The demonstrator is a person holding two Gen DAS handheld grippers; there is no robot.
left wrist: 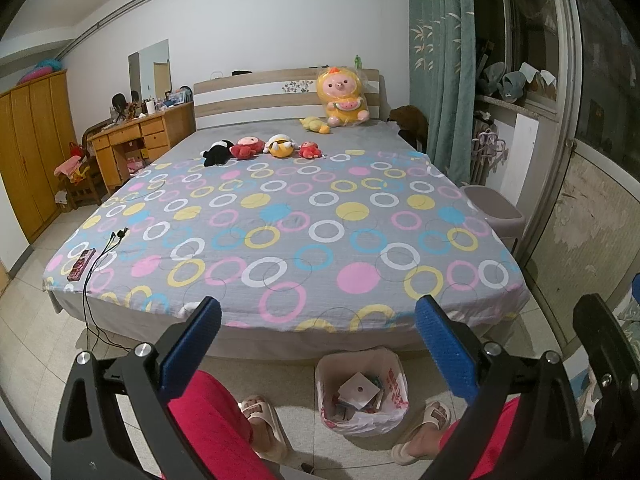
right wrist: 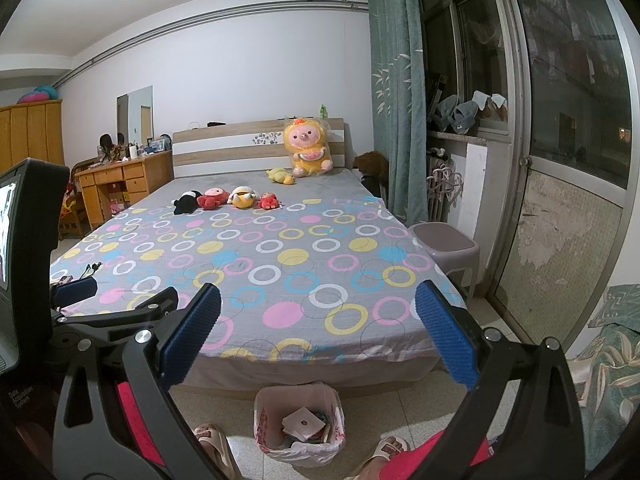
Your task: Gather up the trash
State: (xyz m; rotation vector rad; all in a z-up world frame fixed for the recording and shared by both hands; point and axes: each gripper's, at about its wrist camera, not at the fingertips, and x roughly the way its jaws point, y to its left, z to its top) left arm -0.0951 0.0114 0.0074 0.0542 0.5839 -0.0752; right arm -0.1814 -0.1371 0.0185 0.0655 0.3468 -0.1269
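Now, left to right:
Box: a flat patterned box [left wrist: 81, 265] lies on the bed's [left wrist: 304, 216] near-left corner, long axis running away from the person; possibly trash, I cannot tell
Left hand-held gripper [left wrist: 318, 344]: released, jaws wide, empty; the nearer one to that box
Bin: the bagged bin [left wrist: 360, 392] stands on the floor between the feet, below both grippers, already holding scraps
Right hand-held gripper [right wrist: 318, 340]: released, empty; bin [right wrist: 299, 424] just below
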